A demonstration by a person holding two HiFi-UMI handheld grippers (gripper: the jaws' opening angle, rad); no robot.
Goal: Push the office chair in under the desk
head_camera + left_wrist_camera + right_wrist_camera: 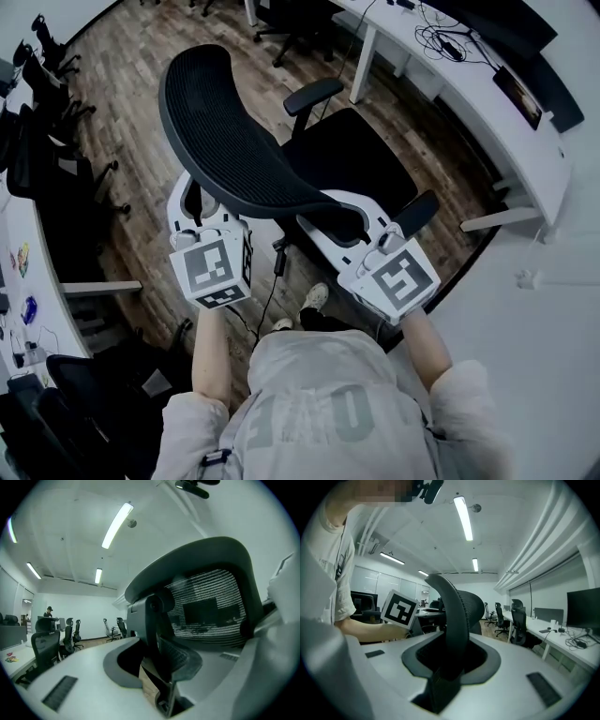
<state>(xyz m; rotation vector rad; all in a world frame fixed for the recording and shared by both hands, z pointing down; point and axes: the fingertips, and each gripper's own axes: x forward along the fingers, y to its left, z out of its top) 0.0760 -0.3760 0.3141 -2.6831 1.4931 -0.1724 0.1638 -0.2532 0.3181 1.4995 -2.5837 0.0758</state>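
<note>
A black mesh office chair [234, 141] stands on the wood floor, its seat [347, 155] facing the white curved desk [469, 103] at the upper right. My left gripper [192, 220] is shut on the left edge of the backrest [206, 602], whose frame sits in the notch between the jaws. My right gripper [370, 230] is shut on the backrest's right edge near the armrest [417, 211]. In the right gripper view the backrest rim [457, 620] rises from between the jaws. The chair's base and wheels are hidden under the seat.
Cables [450, 42] and a dark monitor [520, 94] lie on the desk, which has a white leg [364, 61]. Several black chairs [47, 103] line another desk [23, 281] at the left. Another chair [291, 19] stands beyond. My foot [316, 297] is just behind the chair.
</note>
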